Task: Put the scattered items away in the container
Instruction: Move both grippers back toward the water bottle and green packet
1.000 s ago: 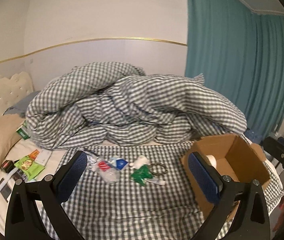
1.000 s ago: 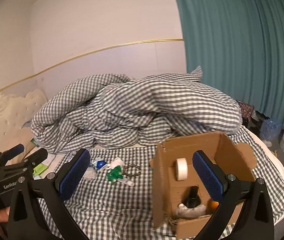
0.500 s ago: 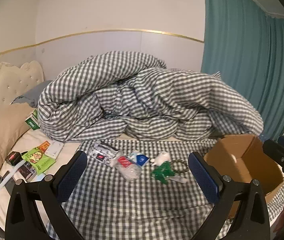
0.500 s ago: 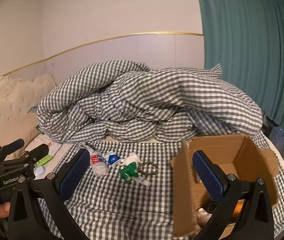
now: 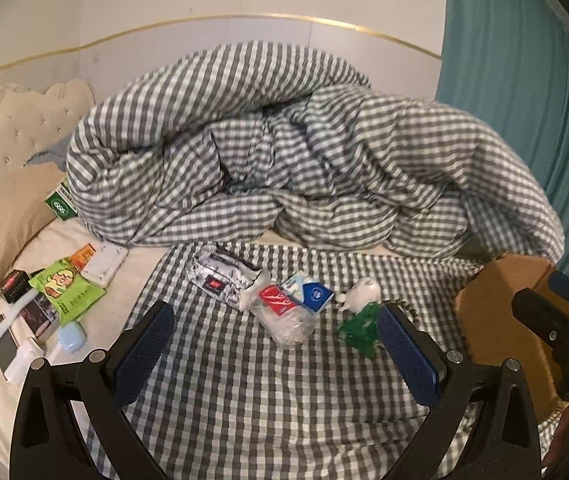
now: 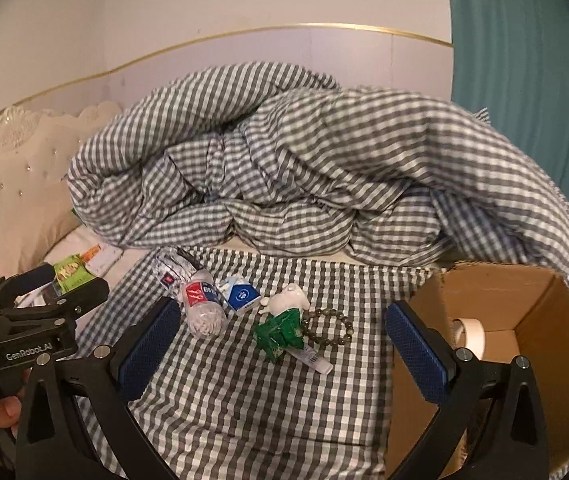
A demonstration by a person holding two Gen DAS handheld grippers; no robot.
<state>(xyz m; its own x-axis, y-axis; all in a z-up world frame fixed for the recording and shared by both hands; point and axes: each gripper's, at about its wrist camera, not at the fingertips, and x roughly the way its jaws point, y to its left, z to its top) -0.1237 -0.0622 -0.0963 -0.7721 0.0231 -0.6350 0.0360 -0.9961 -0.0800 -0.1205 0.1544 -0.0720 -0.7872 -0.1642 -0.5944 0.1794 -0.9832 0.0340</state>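
The right gripper [image 6: 280, 354] hangs wide open above the checked cloth [image 6: 244, 400], with the green packet [image 6: 280, 330] ahead and the cardboard box [image 6: 524, 320] at the cloth's right edge.

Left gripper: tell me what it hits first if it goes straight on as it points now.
Likely the crushed bottle, which lies dead ahead of the open left gripper on the checked cloth. Depth is unclear, so it might meet the cloth just short of it.

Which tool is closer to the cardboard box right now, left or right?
Right. The right tool hangs beside the cardboard box, its right finger at the box's open front. The left tool is over the checked cloth, with the box off to its right.
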